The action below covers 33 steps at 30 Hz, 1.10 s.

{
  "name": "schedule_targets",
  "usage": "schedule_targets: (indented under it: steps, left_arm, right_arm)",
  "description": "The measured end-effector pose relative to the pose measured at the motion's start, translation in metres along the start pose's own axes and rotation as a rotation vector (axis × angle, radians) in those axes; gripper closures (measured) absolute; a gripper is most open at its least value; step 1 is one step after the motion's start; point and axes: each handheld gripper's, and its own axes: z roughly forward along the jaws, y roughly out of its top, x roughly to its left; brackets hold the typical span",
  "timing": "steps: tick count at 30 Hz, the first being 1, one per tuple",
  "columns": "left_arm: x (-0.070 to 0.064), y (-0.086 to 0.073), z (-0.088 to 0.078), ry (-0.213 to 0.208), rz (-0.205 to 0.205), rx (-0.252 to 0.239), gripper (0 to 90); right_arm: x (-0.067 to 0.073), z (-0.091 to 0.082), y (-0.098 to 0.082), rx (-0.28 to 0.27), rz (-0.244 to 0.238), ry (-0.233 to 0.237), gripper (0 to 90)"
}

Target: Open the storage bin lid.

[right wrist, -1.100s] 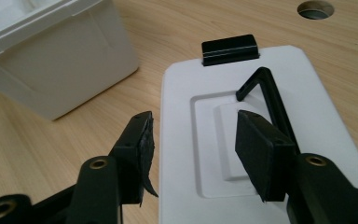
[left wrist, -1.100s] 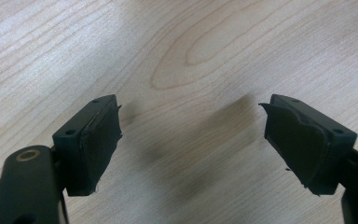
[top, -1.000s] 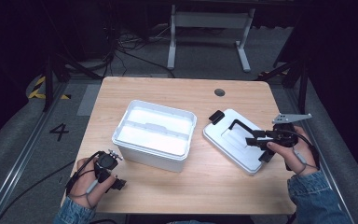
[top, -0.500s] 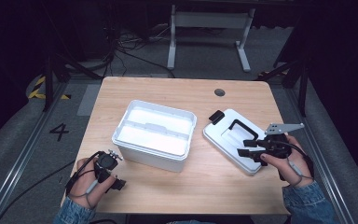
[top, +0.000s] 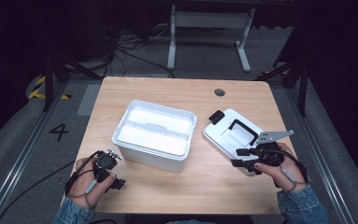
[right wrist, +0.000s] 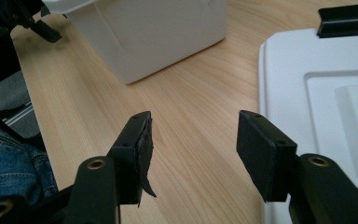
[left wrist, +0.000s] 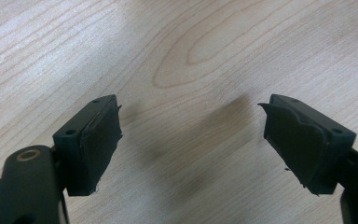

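Note:
An open white plastic bin [top: 154, 135] stands in the middle of the wooden table [top: 168, 95]. Its white lid [top: 223, 135], with a black handle [top: 242, 130] and a black latch, lies flat to the bin's right. My right gripper [top: 237, 157] hovers at the lid's near left edge, open, pointing left toward the bin. In the right gripper view its jaws [right wrist: 196, 121] frame bare wood, with the lid [right wrist: 317, 93] at right and the bin [right wrist: 158, 32] ahead. My left gripper [top: 114, 182] rests near the table's front left corner, open over bare wood [left wrist: 191, 107].
A round cable hole [top: 219, 92] sits near the table's far edge. Beyond the table are a white stand [top: 209, 28] and cables on the floor. Bare wood lies between bin and lid and along the front edge. Denim sleeves come in at the bottom.
My right gripper has moved left and nearer to the person, from over the lid's right side to its near left edge. The left gripper has stayed put.

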Motion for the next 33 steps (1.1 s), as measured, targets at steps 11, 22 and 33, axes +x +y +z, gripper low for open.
schedule_targets:
  steps: [11, 22, 33]
  left_arm:
    - [0.001, 0.001, 0.000, 0.009, 0.017, -0.005, 19.3]
    - [0.001, 0.001, 0.000, 0.018, 0.019, -0.003, 19.3]
    - [0.001, 0.001, 0.002, 0.008, 0.017, 0.006, 19.3]
  right_arm:
    - [0.007, 0.027, -0.013, 0.018, -0.035, 0.045, 46.2]
    - [0.010, 0.047, -0.026, 0.042, -0.040, 0.037, 46.2]
    - [0.016, 0.059, -0.036, 0.028, -0.094, 0.020, 46.0]
